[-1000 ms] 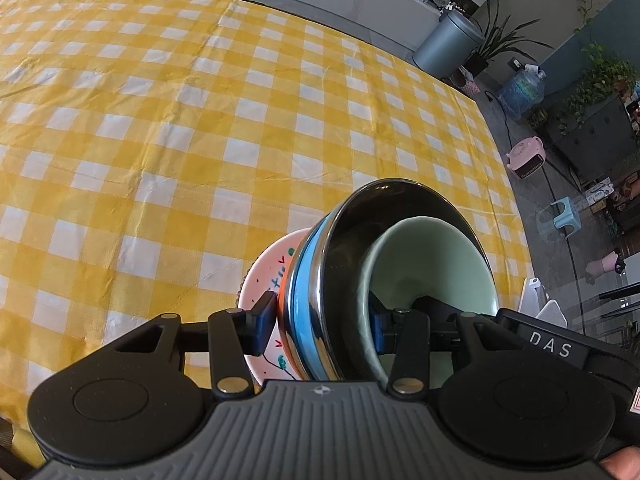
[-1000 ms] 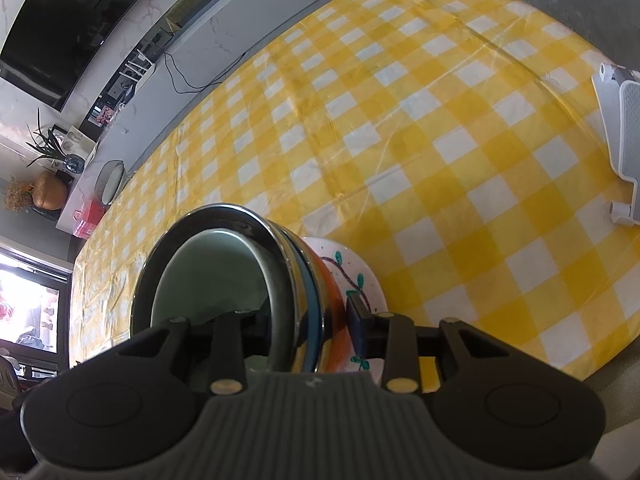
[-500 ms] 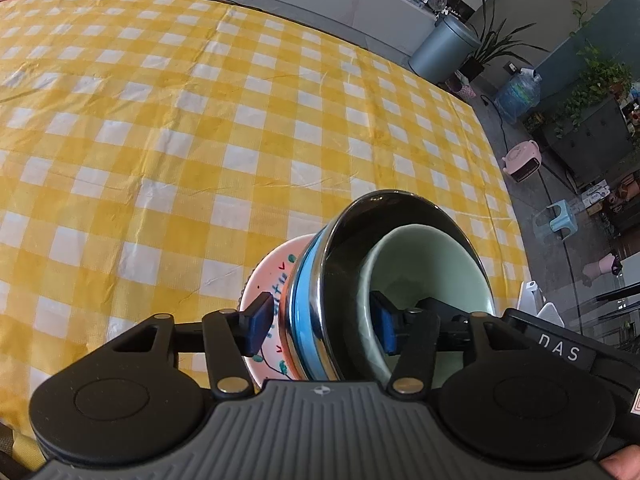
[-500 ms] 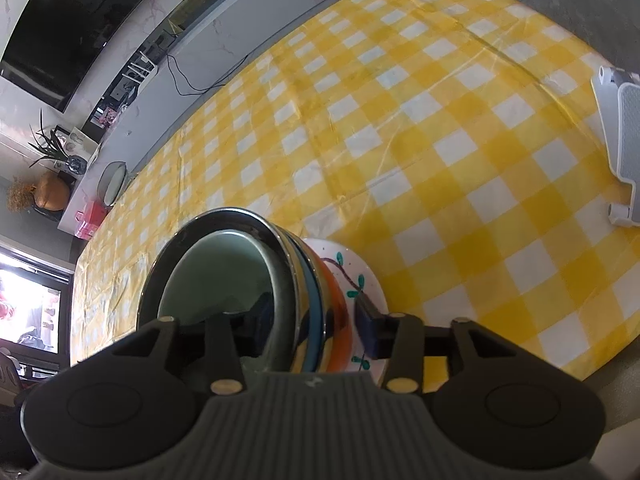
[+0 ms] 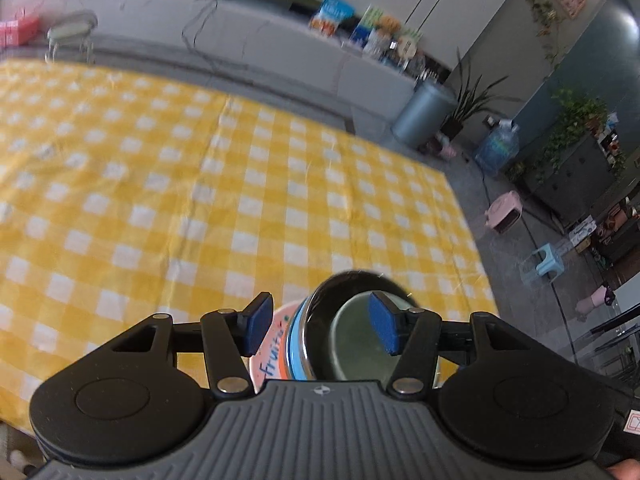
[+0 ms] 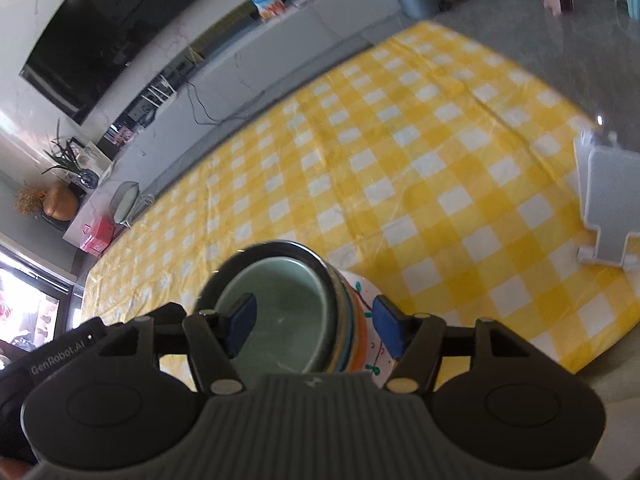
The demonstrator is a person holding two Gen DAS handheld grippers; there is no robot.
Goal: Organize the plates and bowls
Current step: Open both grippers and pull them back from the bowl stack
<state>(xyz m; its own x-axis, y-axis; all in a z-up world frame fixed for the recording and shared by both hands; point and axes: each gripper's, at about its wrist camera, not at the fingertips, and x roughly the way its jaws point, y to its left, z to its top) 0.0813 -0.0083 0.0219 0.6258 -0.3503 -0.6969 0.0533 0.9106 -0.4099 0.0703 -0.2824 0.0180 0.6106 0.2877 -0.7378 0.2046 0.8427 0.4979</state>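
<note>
A stack of dishes stands near the front edge of the yellow checked table (image 5: 168,184). A pale green bowl (image 5: 356,344) sits inside a steel bowl (image 5: 344,284), on blue and orange bowls, on a white painted plate (image 5: 272,360). The stack also shows in the right wrist view, with the green bowl (image 6: 280,304) and the plate (image 6: 370,288). My left gripper (image 5: 320,330) is open above the stack, with its pads clear of the rims. My right gripper (image 6: 310,326) is open above it too.
A white dish rack (image 6: 604,192) stands at the table's right edge. A long grey counter (image 5: 240,60) runs behind the table. A grey bin (image 5: 420,114), plants and small stools stand on the floor to the right.
Both grippers have opened, let go of the stack and pulled up and back from it. The stack now looks smaller and stands on the table.
</note>
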